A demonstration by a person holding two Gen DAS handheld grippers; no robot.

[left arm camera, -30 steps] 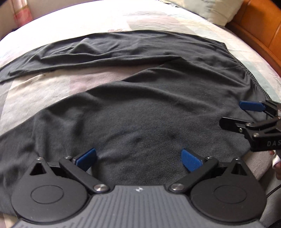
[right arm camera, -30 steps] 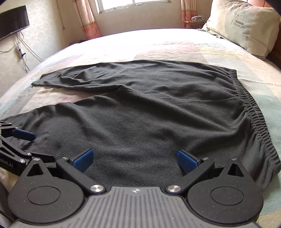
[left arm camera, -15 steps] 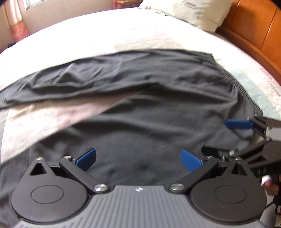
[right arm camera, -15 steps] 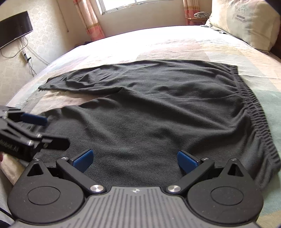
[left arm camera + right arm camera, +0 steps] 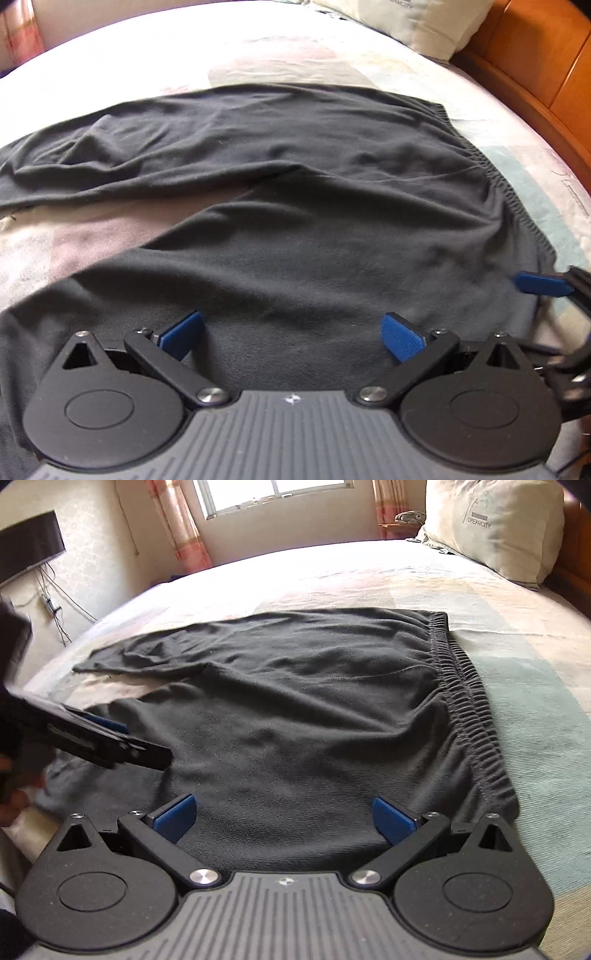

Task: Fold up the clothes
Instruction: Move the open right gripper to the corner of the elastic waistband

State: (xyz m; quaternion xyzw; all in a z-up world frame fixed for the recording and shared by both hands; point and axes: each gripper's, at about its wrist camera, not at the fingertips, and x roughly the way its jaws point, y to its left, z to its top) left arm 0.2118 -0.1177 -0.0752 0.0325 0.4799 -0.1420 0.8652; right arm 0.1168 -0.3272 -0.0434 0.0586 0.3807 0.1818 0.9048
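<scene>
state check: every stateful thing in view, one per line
black trousers: spread flat on the bed, unfolded, legs apart
waistband: gathered, lying flat
left gripper: open, empty, over near trouser leg
right gripper: open, empty, over trousers near the waistband
pillow: propped at the head of the bed
curtains: drawn open

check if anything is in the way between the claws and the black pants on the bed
Nothing visible is. The left claw and right claw both hang open right over the near edge of the black pants, which lie spread flat on the bed. Only bare fabric shows between the fingers.
</scene>
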